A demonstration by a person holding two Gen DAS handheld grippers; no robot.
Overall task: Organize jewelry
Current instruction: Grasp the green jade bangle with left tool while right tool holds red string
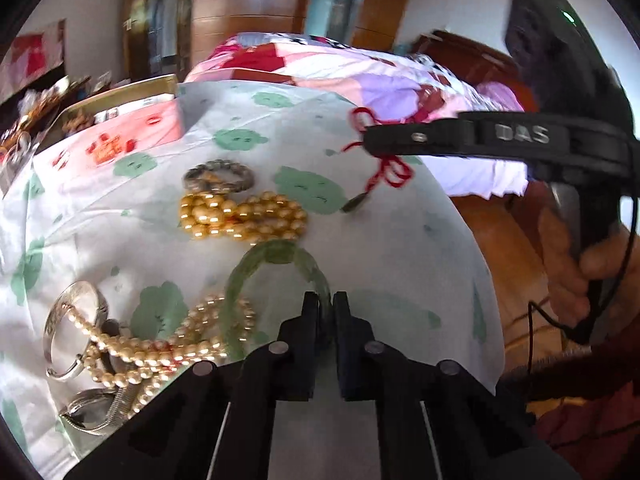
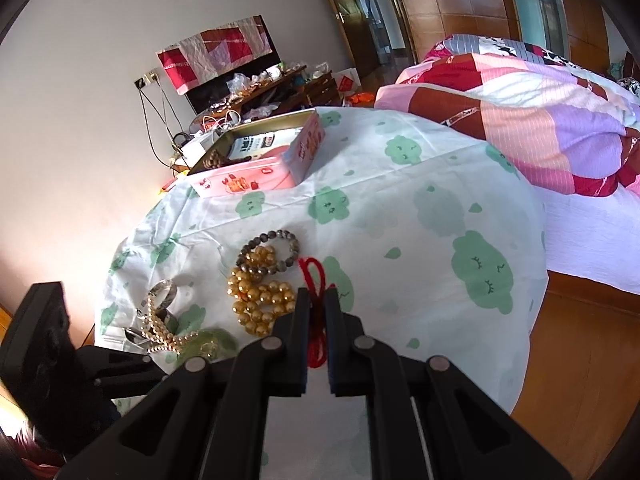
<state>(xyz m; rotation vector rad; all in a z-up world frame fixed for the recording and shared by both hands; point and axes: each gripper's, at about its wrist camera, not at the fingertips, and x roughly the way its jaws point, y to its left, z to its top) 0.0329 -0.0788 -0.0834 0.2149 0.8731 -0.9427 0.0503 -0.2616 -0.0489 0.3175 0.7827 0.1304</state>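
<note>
My left gripper [image 1: 325, 300] is shut on a translucent green bangle [image 1: 276, 264] and holds it just above the cloth. My right gripper [image 2: 318, 296] is shut on a red cord necklace [image 2: 314, 276]; in the left wrist view the cord [image 1: 390, 170] hangs from that gripper [image 1: 366, 136] with a small pendant [image 1: 354, 203] at its end. A gold bead bracelet [image 1: 240, 216], a grey bead bracelet [image 1: 220, 176], a pearl necklace [image 1: 160, 348] and silver bangles [image 1: 72, 320] lie on the cloth. An open pink tin box [image 2: 280, 156] stands at the far left.
The jewelry lies on a round table under a white cloth with green clouds [image 2: 440, 220]. A bed with a patchwork quilt [image 2: 540, 112] is beyond it. A cluttered desk [image 2: 260, 88] stands by the wall. Wooden floor [image 2: 580, 360] is on the right.
</note>
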